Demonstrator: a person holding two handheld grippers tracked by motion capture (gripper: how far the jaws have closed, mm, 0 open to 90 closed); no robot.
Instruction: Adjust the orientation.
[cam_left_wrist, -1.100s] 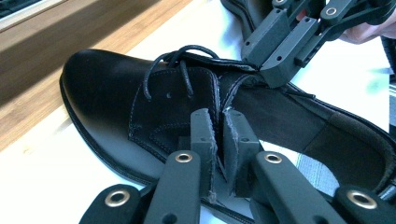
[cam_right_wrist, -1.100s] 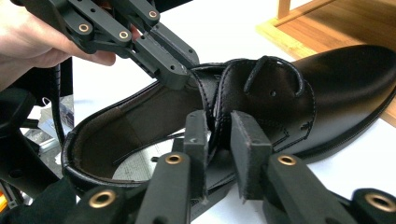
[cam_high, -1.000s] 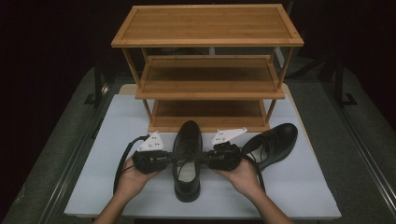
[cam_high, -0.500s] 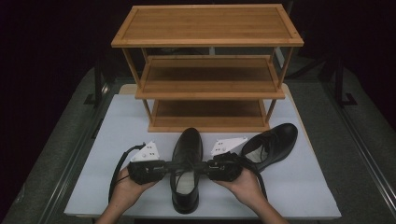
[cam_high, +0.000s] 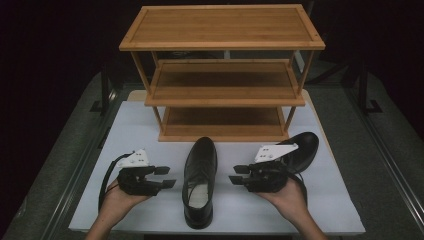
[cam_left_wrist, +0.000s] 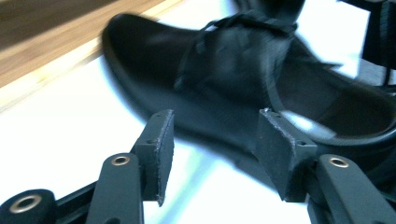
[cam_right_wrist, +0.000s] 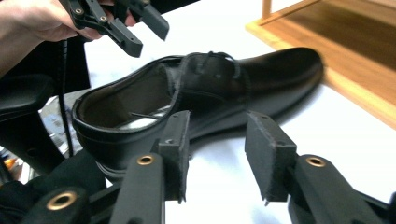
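The bamboo shoe rack (cam_high: 222, 75) stands at the far side of the white table (cam_high: 90, 150), three shelves, and every shelf I can see is bare. In front of it, between my two hands, lies the black lace-up shoe (cam_high: 200, 180), toe toward the bottom shelf, heel toward me; its mate (cam_high: 305, 147) sits off to the right behind my right gripper (cam_high: 239, 179). I judge the shoe fairly light, with a stiff sole and heel but a softer, glossy upper that could slip under my pads. The collar at the heel or the sole edges at mid-length look like the best places to take hold. My left gripper (cam_high: 167, 177) and the right one both hover beside the shoe, jaws spread apart and empty, not touching it.
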